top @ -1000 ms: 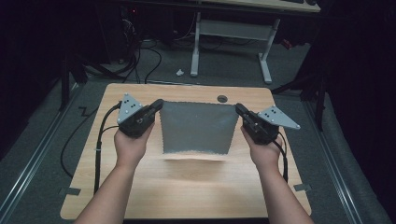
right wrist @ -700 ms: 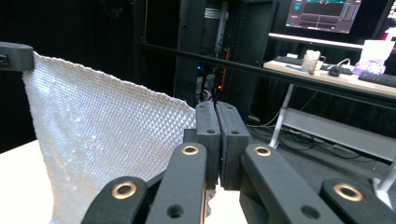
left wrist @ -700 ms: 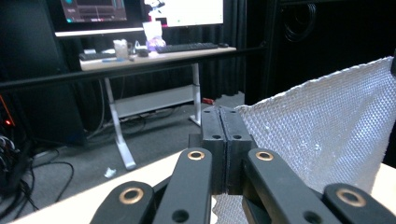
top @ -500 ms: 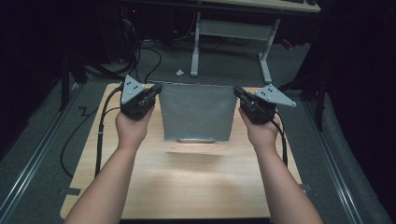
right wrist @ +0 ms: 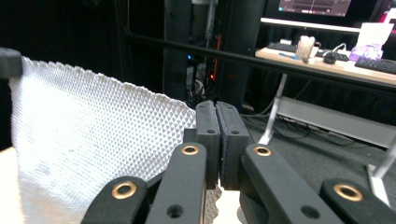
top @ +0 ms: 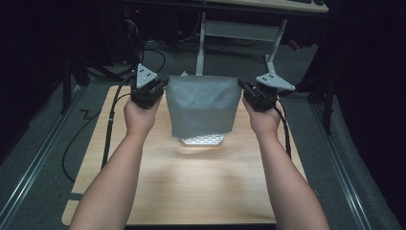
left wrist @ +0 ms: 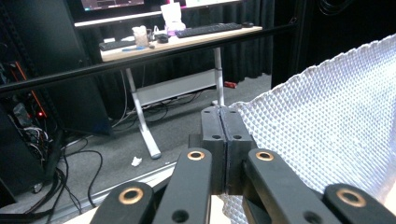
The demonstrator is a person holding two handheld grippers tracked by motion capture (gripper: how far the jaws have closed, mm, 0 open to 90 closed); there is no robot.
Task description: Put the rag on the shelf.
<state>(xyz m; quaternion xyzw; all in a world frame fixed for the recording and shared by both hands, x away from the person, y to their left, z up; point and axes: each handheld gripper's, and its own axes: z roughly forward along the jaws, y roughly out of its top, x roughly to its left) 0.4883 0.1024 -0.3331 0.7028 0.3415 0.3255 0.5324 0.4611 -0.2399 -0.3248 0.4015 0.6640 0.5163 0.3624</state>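
A grey-white waffle-textured cloth (top: 203,108) hangs stretched between both grippers above the wooden table (top: 191,187). My left gripper (top: 163,88) is shut on the cloth's upper left corner, and my right gripper (top: 242,88) is shut on its upper right corner. The cloth's lower edge (top: 203,140) hangs just over the tabletop, blurred. In the left gripper view the jaws stand pressed together with the cloth (left wrist: 327,126) spreading to the right. In the right gripper view the jaws are likewise pressed together, and the cloth (right wrist: 93,135) spreads to the left.
Black cables (top: 110,124) trail from both grippers over the table's sides. A white-legged desk (top: 239,28) stands beyond the table's far edge, bearing keyboards and small items (left wrist: 205,30). A black bar (left wrist: 140,58) crosses in front of it.
Both grippers have risen and moved away from the person, lifting the cloth off the table until it hangs almost free.
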